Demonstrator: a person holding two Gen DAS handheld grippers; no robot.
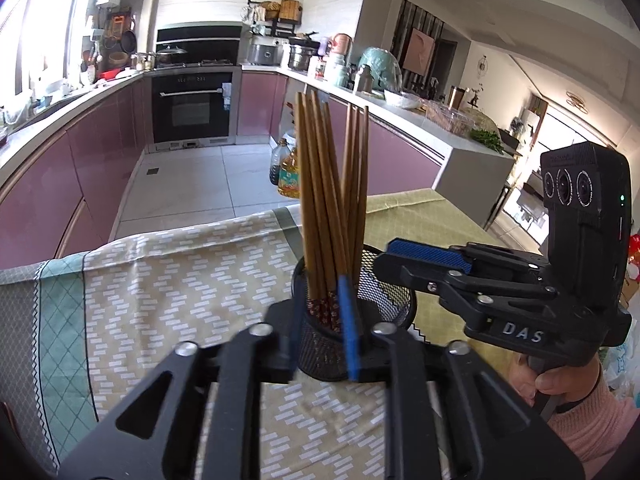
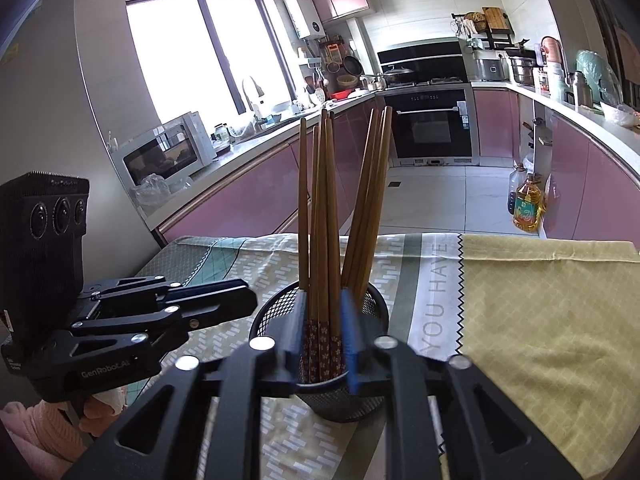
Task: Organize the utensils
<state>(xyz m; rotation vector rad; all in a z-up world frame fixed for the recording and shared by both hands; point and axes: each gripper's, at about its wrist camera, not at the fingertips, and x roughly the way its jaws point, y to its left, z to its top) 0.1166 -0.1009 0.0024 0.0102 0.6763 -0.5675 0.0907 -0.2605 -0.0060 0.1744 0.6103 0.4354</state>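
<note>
A black mesh cup [image 1: 320, 344] [image 2: 276, 312] stands on the tablecloth and holds two bunches of brown chopsticks [image 1: 320, 200] [image 2: 320, 216] upright. My left gripper [image 1: 322, 328] is closed to a narrow gap around one bunch of chopsticks above the cup's rim. My right gripper [image 2: 324, 332] is likewise closed around a bunch with patterned red ends. Each gripper shows side-on in the other's view: the right one [image 1: 384, 258] at the right with its fingers together over the cup's rim, the left one [image 2: 252, 300] at the left.
The table carries a patterned cloth [image 1: 180, 280] and a yellow-green cloth [image 2: 540, 300]. Beyond the far edge is the kitchen floor with oil bottles [image 2: 528, 204] and pink cabinets [image 1: 60, 176].
</note>
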